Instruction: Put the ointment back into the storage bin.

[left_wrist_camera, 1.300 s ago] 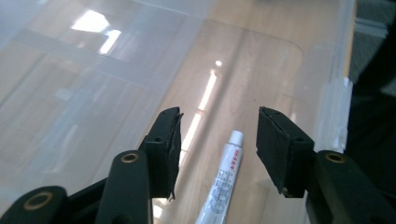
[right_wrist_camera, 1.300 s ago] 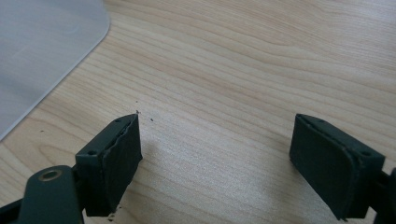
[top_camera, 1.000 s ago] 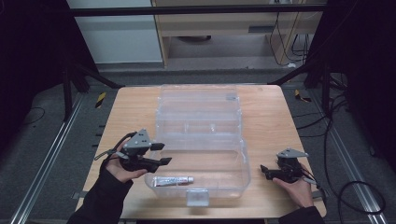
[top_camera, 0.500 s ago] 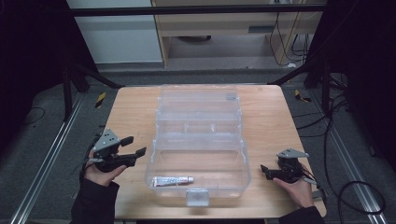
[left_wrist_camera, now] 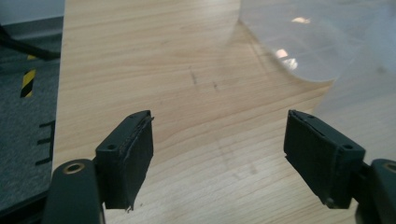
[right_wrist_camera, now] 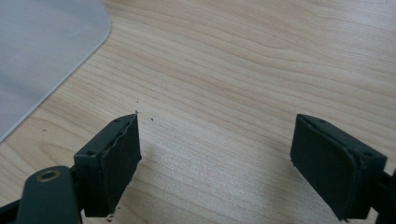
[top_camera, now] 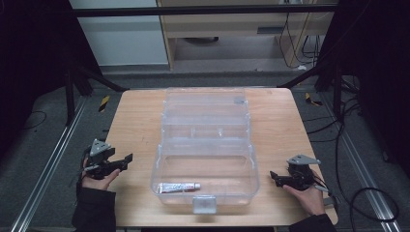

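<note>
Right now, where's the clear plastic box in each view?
High view: clear plastic box stands open at the table's centre, with a small tube in its near tray.
Left gripper view: its rounded corner is at upper right, beyond the open fingers.
Right gripper view: its rounded corner is at upper left.
Shared landmark: the wooden tabletop.

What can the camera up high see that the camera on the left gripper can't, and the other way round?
From the high view: the whole clear plastic box standing open, a small tube lying in its near section, and both hands, left gripper and right gripper, resting either side of it. From the left gripper view: its own two black jaws close up, standing wide apart with nothing between them, having just been opening, over fine wood grain. Both show the wooden table and part of the box.
</note>
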The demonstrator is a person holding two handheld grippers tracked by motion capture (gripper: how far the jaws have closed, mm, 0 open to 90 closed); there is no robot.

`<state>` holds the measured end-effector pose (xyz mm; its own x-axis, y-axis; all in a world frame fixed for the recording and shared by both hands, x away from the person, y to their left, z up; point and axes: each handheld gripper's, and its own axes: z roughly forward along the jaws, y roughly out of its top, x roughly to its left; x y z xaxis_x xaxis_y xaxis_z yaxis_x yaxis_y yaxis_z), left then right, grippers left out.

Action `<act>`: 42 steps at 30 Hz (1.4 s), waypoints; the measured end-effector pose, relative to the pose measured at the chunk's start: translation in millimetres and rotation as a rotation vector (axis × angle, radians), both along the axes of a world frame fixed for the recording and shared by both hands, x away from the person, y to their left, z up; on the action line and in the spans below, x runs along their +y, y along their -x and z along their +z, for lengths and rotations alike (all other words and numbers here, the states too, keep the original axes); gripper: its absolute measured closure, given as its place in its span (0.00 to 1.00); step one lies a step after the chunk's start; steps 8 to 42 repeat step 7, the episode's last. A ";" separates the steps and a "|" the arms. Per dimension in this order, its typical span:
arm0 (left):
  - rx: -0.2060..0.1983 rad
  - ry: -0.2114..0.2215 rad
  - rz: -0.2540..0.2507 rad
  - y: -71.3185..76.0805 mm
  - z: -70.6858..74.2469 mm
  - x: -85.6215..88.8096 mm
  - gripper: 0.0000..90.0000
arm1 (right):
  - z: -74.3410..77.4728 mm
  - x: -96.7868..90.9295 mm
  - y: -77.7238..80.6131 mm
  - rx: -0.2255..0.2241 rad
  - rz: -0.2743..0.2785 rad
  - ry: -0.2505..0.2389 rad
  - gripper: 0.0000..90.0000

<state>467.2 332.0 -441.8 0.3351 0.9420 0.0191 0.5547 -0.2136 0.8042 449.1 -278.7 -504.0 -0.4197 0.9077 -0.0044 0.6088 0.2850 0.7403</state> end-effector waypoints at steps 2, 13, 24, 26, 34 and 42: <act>-0.004 -0.015 0.032 0.2 -3.5 2.0 0.25 | 0.7 -0.5 0.4 -0.002 -0.003 -0.006 0.18; -0.024 -0.031 0.104 1.6 -11.1 6.5 0.23 | 1.0 -0.9 0.9 -0.003 -0.007 -0.010 0.18; -0.024 -0.031 0.104 1.6 -11.1 6.5 0.23 | 1.0 -0.9 0.9 -0.003 -0.007 -0.010 0.18; -0.024 -0.031 0.104 1.6 -11.1 6.5 0.23 | 1.0 -0.9 0.9 -0.003 -0.007 -0.010 0.18; -0.024 -0.031 0.104 1.6 -11.1 6.5 0.23 | 1.0 -0.9 0.9 -0.003 -0.007 -0.010 0.18; -0.024 -0.031 0.104 1.6 -11.1 6.5 0.23 | 1.0 -0.9 0.9 -0.003 -0.007 -0.010 0.18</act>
